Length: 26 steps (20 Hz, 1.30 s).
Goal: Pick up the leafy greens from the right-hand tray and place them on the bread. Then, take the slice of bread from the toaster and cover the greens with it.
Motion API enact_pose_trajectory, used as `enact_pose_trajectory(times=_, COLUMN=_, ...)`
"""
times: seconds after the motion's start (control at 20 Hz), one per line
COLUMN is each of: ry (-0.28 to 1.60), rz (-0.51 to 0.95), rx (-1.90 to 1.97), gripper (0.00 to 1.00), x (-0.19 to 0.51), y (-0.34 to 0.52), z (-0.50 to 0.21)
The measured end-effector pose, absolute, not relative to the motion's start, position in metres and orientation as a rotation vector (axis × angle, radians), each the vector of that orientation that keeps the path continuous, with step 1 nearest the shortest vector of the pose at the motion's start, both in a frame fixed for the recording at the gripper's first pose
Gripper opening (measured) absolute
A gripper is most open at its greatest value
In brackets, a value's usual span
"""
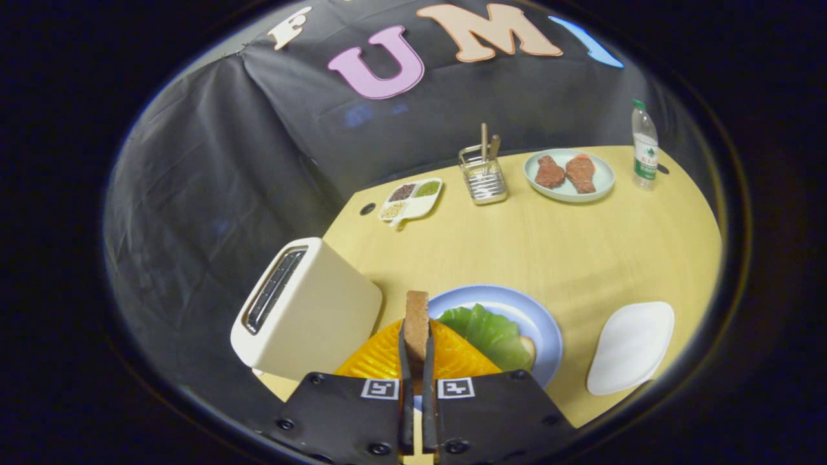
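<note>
My gripper (417,345) is shut on a slice of bread (417,320), held upright and edge-on between the fingers. Just beyond and right of the fingers lies the blue plate (539,316) with the leafy greens (494,332) spread over a lower slice of bread (528,349), whose edge peeks out at the right. The cream toaster (307,310) stands to the left of the fingers, its slot looking empty. An orange ridged piece (381,355) sits under the fingers, beside the plate.
A white tray (630,349) lies to the right of the plate. Far across the wooden table (517,245) stand a divided dish of grains (411,199), a wire holder with chopsticks (483,174), a pale plate with two meat pieces (568,174) and a water bottle (644,145).
</note>
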State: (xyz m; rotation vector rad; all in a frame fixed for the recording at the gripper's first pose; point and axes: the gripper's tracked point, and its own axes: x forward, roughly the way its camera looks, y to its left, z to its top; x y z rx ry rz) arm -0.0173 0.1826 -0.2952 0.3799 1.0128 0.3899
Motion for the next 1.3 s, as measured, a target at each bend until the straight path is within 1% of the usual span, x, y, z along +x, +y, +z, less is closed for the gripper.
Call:
enact_pose_trajectory(times=0.35, ry=1.022, rz=0.341, rx=0.284, gripper=0.11, x=-0.025, y=0.157, z=-0.315)
enact_pose_trajectory(times=0.5, ry=1.036, rz=0.338, rx=0.236, gripper=0.26, x=-0.030, y=0.146, z=-0.323)
enact_pose_trajectory(times=0.6, ry=1.039, rz=0.337, rx=0.204, gripper=0.26, x=-0.035, y=0.140, z=-0.326)
enact_pose_trajectory(times=0.95, ry=1.020, rz=0.353, rx=0.086, gripper=0.72, x=-0.042, y=0.123, z=-0.329)
enact_pose_trajectory(times=1.15, ry=0.974, rz=0.356, rx=0.068, gripper=0.99, x=-0.042, y=0.112, z=-0.313)
enact_pose_trajectory(times=1.3, ry=0.893, rz=0.360, rx=0.089, gripper=0.98, x=-0.036, y=0.104, z=-0.286)
